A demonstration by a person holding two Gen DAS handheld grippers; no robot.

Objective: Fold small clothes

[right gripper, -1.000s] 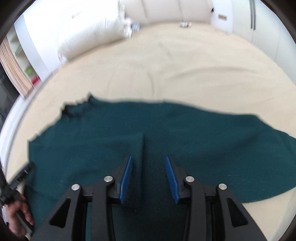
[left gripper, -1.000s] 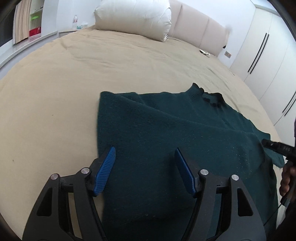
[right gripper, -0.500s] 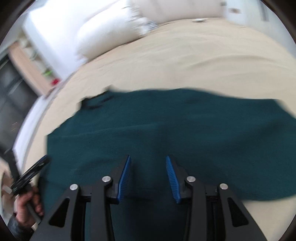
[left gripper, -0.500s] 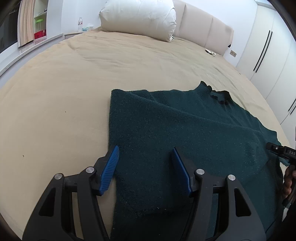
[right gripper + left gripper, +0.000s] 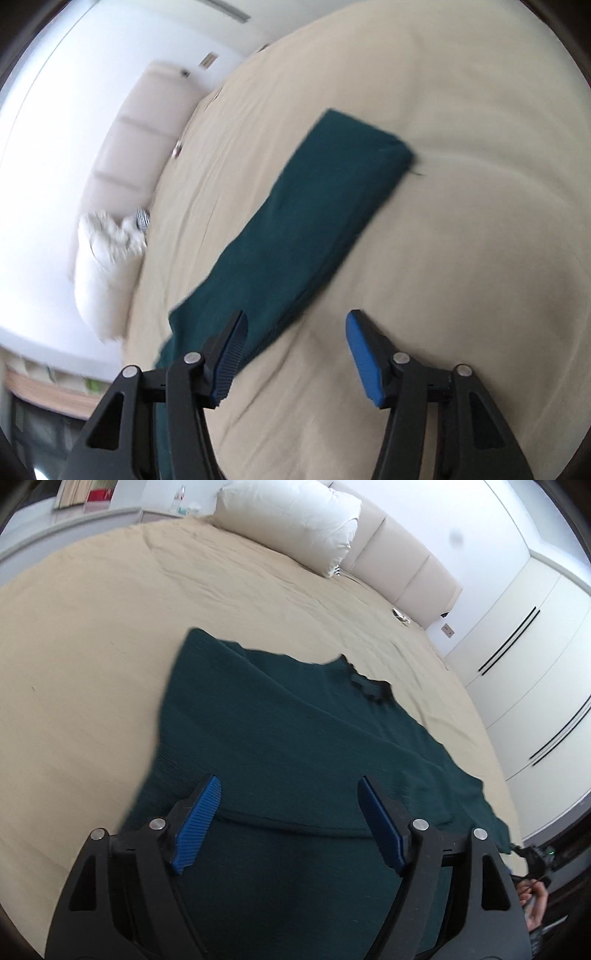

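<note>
I hold both tools over the dark green sweater (image 5: 280, 746) on the beige bed (image 5: 92, 635): left gripper (image 5: 288, 823) and right gripper (image 5: 295, 354) gape wide, empty. One side looks folded in; the outstretched sleeve (image 5: 332, 192) and final folds remain.

Bare beige bed sheet (image 5: 92, 657) lies wide on every side of the flat dark green knitted sweater (image 5: 288, 738); only the white pillow (image 5: 291, 517) rises, well apart, at the padded headboard (image 5: 410, 579)
</note>
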